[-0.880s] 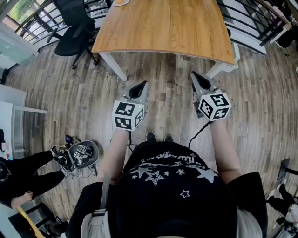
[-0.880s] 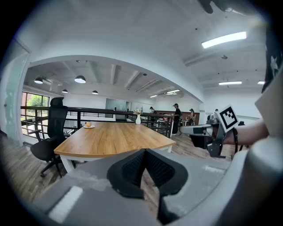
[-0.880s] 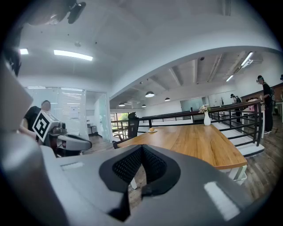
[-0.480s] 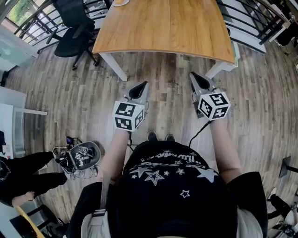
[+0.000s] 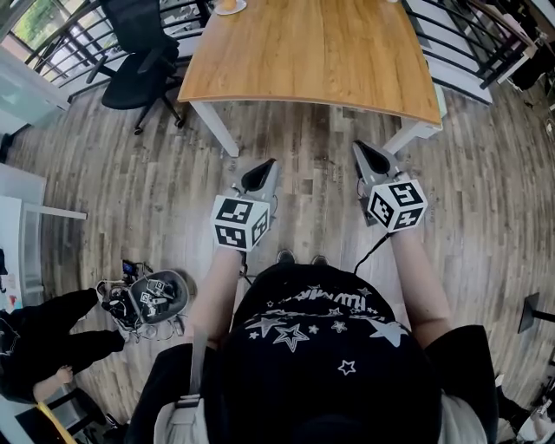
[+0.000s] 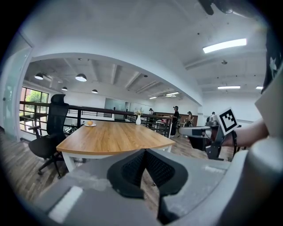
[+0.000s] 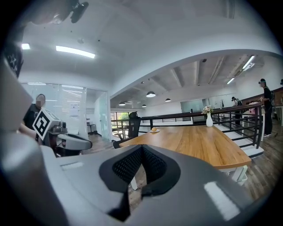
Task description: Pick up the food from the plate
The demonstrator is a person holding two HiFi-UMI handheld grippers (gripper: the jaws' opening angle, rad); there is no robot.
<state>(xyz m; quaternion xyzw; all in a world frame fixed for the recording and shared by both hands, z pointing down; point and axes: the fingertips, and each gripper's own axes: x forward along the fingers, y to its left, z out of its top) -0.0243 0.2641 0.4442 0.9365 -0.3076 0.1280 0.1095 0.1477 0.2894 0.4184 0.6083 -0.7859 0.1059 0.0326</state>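
A small white plate with a round yellowish piece of food (image 6: 90,124) stands at the far left corner of the long wooden table (image 5: 321,52). The plate (image 5: 227,5) is cut off at the top edge of the head view, and the food (image 7: 154,129) looks tiny in the right gripper view. I hold both grippers above the wood floor, short of the table's near edge. My left gripper (image 5: 264,166) is shut with nothing in it, its pads (image 6: 132,167) touching. My right gripper (image 5: 364,151) is shut and empty too, pads (image 7: 152,165) together.
A white vase with flowers (image 7: 209,119) stands at the table's far end. A black office chair (image 5: 139,52) is left of the table, and black railings (image 5: 460,52) run along its right side. Cables and gear (image 5: 147,295) lie on the floor at my left, beside a seated person.
The table has come slightly closer in the head view. Both grippers stay shut and level in front of me, almost unmoved.
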